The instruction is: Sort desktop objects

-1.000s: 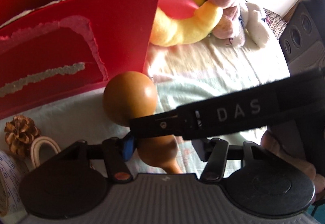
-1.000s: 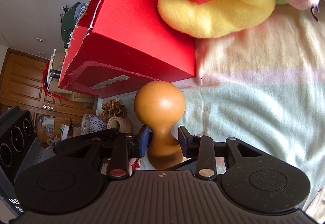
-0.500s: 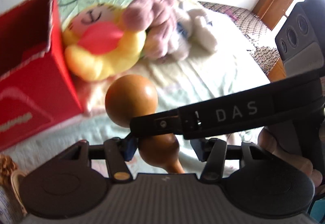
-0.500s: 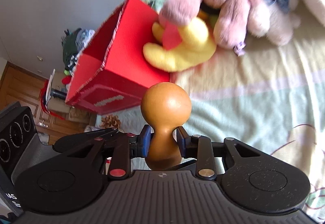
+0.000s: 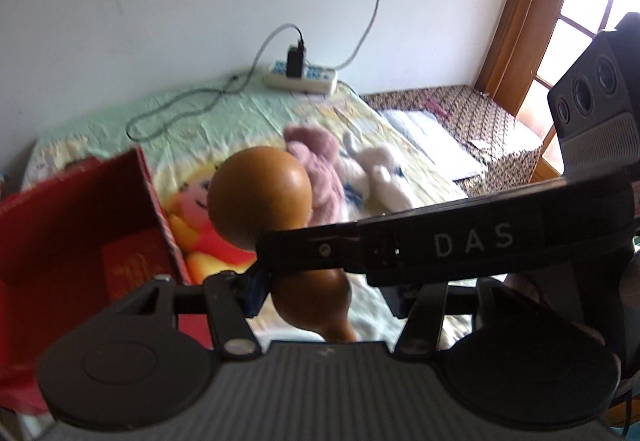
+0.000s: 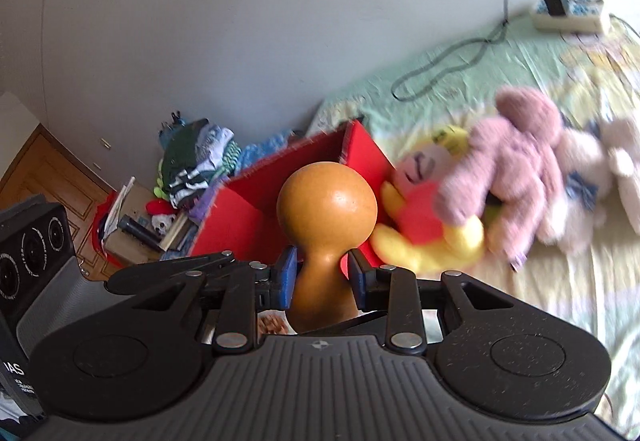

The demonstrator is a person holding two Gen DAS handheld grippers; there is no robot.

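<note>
Right now my right gripper (image 6: 319,273) has its blue pads pressed on either side of the narrow waist of the gourd (image 6: 326,215), a smooth orange-brown thing whose round bulb stands up beyond the fingers, so it is held clear of the bed (image 6: 552,293). My left gripper (image 5: 326,297) is about half open around the gourd's lower bulb; its left pad sits right against the gourd (image 5: 260,211), while the other pad stands off to the side, partly hidden by the right gripper's black arm crossing in front, so I cannot tell whether it truly grips. Beyond the gourd, in the right view, the open red box (image 6: 256,201) sits near the bed's left edge, with a yellow plush toy (image 6: 432,233) just beside it, then a pink plush (image 6: 516,161) and a white plush (image 6: 592,169) lying further along toward the right edge. A white power strip (image 5: 301,79) with cables rests at the far edge of the bed against the wall.
</note>
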